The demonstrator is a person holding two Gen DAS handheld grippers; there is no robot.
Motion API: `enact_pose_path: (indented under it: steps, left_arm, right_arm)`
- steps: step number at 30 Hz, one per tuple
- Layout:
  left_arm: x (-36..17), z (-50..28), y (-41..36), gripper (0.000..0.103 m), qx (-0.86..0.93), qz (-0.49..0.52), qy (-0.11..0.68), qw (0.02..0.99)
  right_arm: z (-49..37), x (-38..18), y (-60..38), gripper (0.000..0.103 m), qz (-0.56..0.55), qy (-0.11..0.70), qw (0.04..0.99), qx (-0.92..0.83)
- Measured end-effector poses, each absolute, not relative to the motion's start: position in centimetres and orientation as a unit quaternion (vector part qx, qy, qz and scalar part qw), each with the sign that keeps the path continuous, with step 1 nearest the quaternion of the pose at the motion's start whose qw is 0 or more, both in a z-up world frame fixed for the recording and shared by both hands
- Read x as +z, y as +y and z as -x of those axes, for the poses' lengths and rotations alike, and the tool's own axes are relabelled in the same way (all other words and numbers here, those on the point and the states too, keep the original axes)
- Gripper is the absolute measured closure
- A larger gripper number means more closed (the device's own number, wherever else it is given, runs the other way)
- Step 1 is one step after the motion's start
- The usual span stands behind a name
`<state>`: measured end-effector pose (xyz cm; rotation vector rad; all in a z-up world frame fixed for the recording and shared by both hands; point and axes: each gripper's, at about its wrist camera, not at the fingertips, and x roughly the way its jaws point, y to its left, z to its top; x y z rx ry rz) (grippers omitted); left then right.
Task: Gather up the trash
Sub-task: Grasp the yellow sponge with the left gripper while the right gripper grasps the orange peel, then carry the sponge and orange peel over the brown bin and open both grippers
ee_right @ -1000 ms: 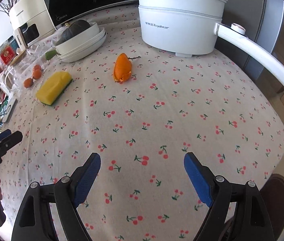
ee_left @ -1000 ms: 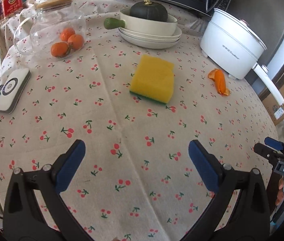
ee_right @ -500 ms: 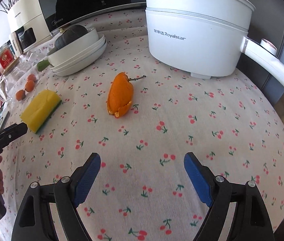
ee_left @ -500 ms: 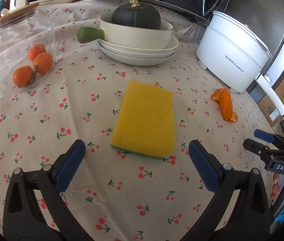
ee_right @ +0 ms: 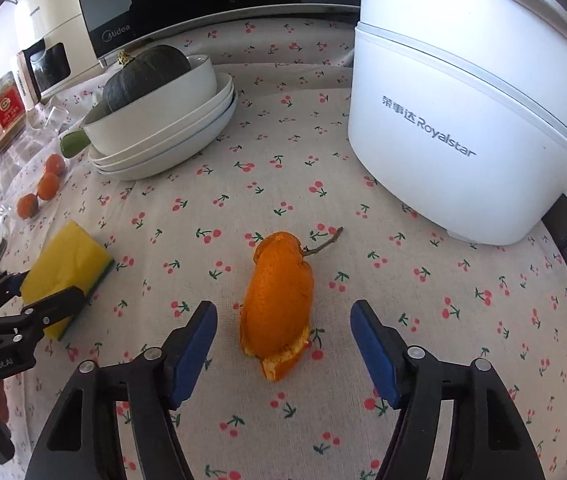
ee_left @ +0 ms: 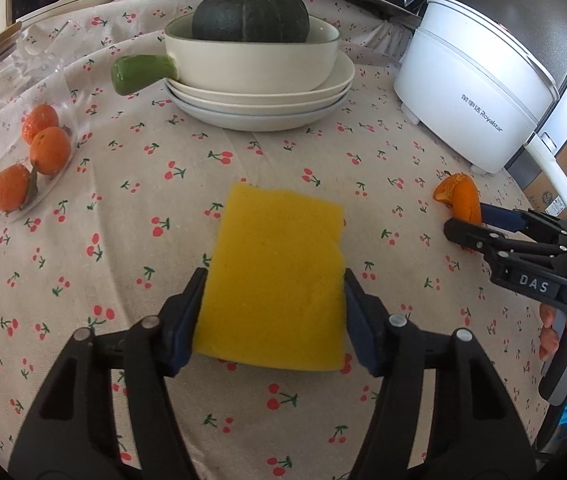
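Orange peel (ee_right: 277,300) — between right fingers (ee_right: 195,344).

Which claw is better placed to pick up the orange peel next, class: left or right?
Right. The right claw is open with the orange peel lying between its fingers, ready to close. The left claw is already shut on the yellow sponge, away from the peel.

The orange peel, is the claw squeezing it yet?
No. The right gripper is open: its blue pads sit apart on either side of the orange peel.
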<state>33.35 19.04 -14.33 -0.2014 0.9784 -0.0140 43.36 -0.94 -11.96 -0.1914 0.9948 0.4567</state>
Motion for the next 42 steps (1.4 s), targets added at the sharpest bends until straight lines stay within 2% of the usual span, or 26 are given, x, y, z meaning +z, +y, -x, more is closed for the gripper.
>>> enact_pose_path:
  steps: [2,4,7,18,32,42]
  left_arm:
    - [-14.2,-33.0,19.2,0.040,-0.008,0.107,0.473,0.874]
    - [-14.1,-32.5,19.4,0.041,-0.010,0.113,0.475,0.872]
    - [-13.8,-31.4,19.7,0.041,-0.005,0.116,0.478,0.870]
    - [-11.6,-24.9,20.0,0.041,-0.008,0.166,0.464,0.870]
    - [-7.1,-19.8,15.9,0.041,-0.043,0.157,0.434,0.886]
    - [-6.9,-18.1,12.5,0.041,-0.089,0.140,0.442,0.882]
  right_arm:
    - [-43.3,-12.2,-0.4,0.062,0.100,0.470,0.848,0.222]
    - [-42.9,-12.0,0.2,0.077,0.116,0.468,0.846,0.227]
    - [-41.6,-11.4,0.5,0.082,0.139,0.463,0.843,0.236]
    - [-35.4,-7.2,-4.4,0.083,0.111,0.455,0.853,0.229]
    - [-26.7,-3.2,-9.5,0.083,0.085,0.436,0.863,0.242]
    - [-22.3,-2.3,-13.4,0.083,0.054,0.428,0.870,0.238]
